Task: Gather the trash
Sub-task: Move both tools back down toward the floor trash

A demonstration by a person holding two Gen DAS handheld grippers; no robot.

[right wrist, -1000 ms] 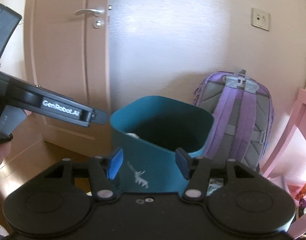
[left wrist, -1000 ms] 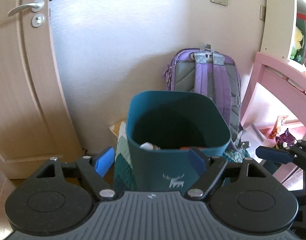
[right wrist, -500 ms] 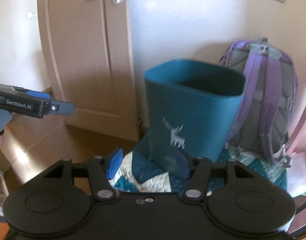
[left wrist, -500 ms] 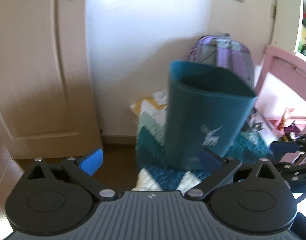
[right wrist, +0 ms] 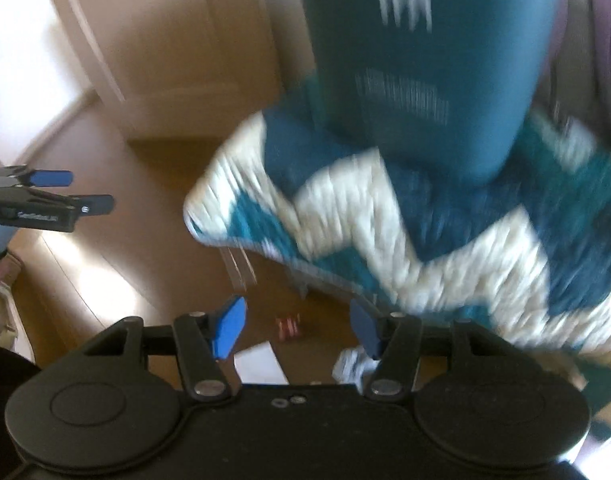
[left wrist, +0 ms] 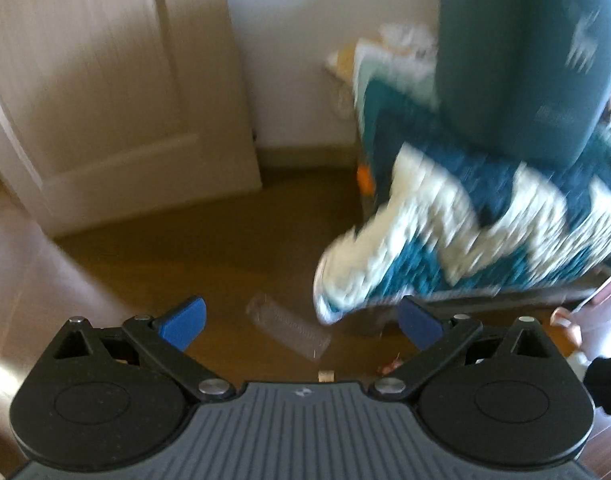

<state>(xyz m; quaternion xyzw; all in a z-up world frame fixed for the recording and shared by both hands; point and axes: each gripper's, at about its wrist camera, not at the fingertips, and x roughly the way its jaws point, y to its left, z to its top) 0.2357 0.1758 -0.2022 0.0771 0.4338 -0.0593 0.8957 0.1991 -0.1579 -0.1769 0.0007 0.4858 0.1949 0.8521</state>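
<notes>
Bottle [left wrist: 288,331] only before left tool [left wrist: 301,322]

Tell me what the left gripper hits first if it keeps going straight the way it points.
Most likely the clear plastic bottle lying on the wooden floor: it sits between the open fingers of the left gripper, just ahead. The picture is blurred, so depth is uncertain; the quilted blanket's corner hangs close to the right.

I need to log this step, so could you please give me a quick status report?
Left gripper open, empty; right gripper open, empty. Clear plastic tube on floor ahead of left fingers. Teal bin on quilt, nothing blocking.
</notes>
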